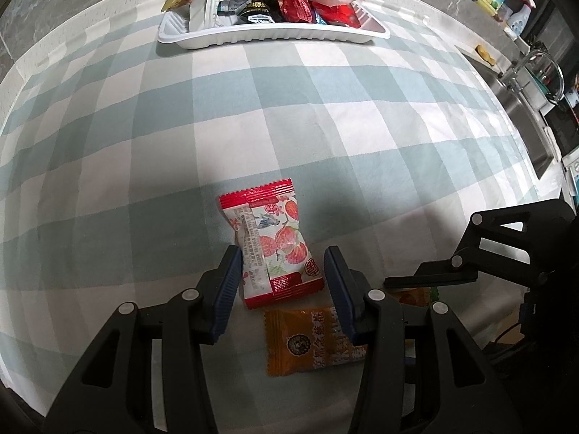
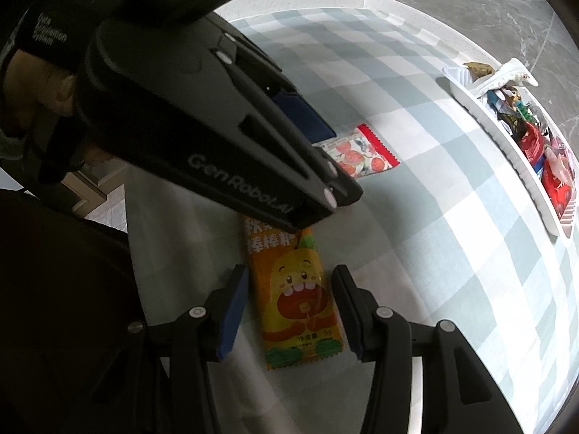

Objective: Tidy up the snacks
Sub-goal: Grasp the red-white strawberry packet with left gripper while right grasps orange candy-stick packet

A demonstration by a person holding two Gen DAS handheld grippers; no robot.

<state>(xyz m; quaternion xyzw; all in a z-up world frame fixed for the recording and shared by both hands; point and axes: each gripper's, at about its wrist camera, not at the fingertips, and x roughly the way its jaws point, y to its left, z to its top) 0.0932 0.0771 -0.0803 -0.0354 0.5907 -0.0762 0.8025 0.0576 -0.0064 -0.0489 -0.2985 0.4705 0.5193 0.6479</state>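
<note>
Two grippers are working over a checked tablecloth [image 1: 325, 115], each straddling a loose snack packet. At the far edge of the cloth, a white tray [image 1: 275, 34] is holding a heap of wrapped snacks [image 1: 289, 0], well apart from the three packets lying near the person.

The left gripper [image 1: 280, 271] is standing wide open, its blue pads on either side of a red-and-white packet [image 1: 271, 246] printed with strawberries. The left pad is touching or just beside the packet's edge; the right pad is clear of it. Nothing is being held. An orange square packet [image 1: 311, 340] is lying just behind, partly under the right finger.

The right gripper [image 2: 287, 314] is likewise wide open and holding nothing, framing a long orange packet [image 2: 298, 307] with a cartoon face. Both pads are standing apart from its sides.

Judged step: closing on each packet for transfer to the tray. For a clean grasp, centre each packet between the pads, lower until the pads are nearly meeting the cloth, then close slowly across the narrow width. On the left side, avoid pinching the orange square packet or the cloth along with the target.
</note>
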